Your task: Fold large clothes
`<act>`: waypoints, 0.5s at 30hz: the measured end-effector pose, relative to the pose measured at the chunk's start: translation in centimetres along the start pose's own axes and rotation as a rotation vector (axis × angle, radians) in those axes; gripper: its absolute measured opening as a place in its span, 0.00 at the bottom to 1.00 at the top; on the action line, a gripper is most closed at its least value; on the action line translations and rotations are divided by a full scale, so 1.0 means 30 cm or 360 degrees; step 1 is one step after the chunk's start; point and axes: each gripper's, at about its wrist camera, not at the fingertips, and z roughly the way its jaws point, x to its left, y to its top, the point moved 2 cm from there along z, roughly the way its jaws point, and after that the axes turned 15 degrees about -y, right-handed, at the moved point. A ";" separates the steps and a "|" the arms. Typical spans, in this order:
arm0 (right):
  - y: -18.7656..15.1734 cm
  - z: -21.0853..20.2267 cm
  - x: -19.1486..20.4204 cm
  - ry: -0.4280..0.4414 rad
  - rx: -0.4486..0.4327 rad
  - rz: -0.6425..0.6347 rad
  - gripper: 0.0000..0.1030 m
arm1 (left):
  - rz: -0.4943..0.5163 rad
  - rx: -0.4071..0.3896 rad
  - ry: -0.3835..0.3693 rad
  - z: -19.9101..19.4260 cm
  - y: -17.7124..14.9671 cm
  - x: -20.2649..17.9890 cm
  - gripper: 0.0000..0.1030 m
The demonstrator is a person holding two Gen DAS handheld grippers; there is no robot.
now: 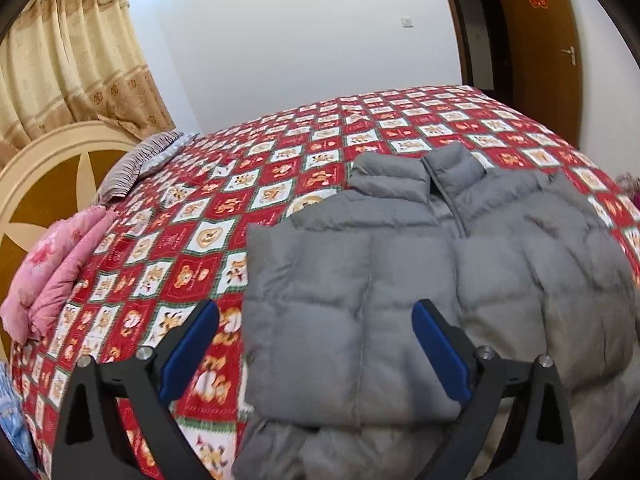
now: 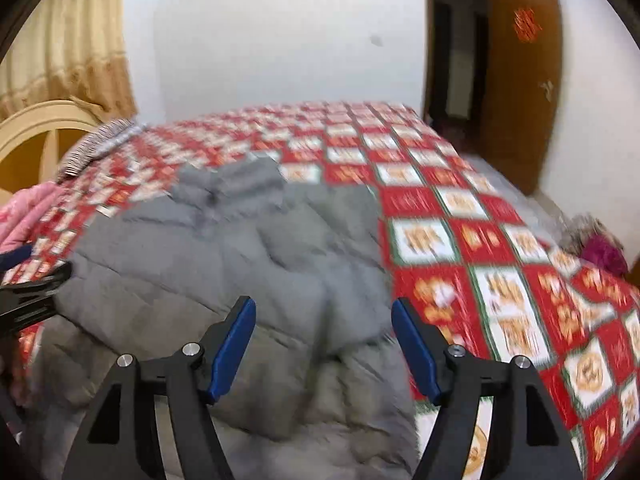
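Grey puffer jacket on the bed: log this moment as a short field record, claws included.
garment: grey puffer jacket, lying on the bed, collar toward the far side
fold state: left sleeve laid across the front; rest unfolded
zipper: closed up the front
surface: red patchwork bedspread
left claw: open, above the folded sleeve, holding nothing
right claw: open, above the jacket's right edge, holding nothing
nearby: pink bedding by the headboard
image quality: right wrist view blurred

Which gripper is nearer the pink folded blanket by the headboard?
Left. The left gripper hovers open over the gray puffer jacket on the side toward the pink blanket; the right gripper, also open, is over the jacket's far side.
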 end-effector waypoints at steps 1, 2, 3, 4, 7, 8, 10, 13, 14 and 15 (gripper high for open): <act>0.019 -0.013 0.032 0.0043 -0.0021 -0.0022 0.68 | -0.0005 0.0011 0.0002 0.020 0.002 -0.001 0.97; 0.034 -0.015 0.070 0.0084 -0.0018 -0.0057 0.68 | -0.0005 0.0045 0.0003 0.064 0.003 -0.007 0.97; 0.044 -0.005 0.110 0.0142 0.0004 -0.0084 0.68 | -0.0008 0.0086 0.0010 0.101 -0.003 -0.009 0.97; 0.049 0.007 0.139 0.0186 0.0019 -0.0103 0.68 | -0.0014 0.0113 0.0015 0.120 -0.012 -0.009 0.97; 0.038 0.089 0.227 0.0167 0.0099 -0.0199 0.68 | -0.0034 0.0195 0.0017 0.190 -0.048 -0.005 0.97; 0.025 0.125 0.243 0.0175 0.0149 -0.0206 0.68 | -0.0041 0.0216 0.0017 0.209 -0.065 0.001 0.97; -0.006 0.181 0.258 0.0140 0.0209 -0.0225 0.68 | -0.0079 0.0232 -0.0005 0.233 -0.094 0.018 1.00; -0.060 0.231 0.253 0.0109 0.0242 -0.0243 0.68 | -0.0147 0.0229 -0.0070 0.250 -0.114 0.037 1.00; -0.075 0.245 0.249 0.0108 0.0246 -0.0243 0.68 | -0.0154 0.0228 -0.0090 0.253 -0.120 0.039 1.00; -0.083 0.254 0.244 0.0105 0.0246 -0.0242 0.68 | -0.0155 0.0225 -0.0098 0.255 -0.125 0.037 1.00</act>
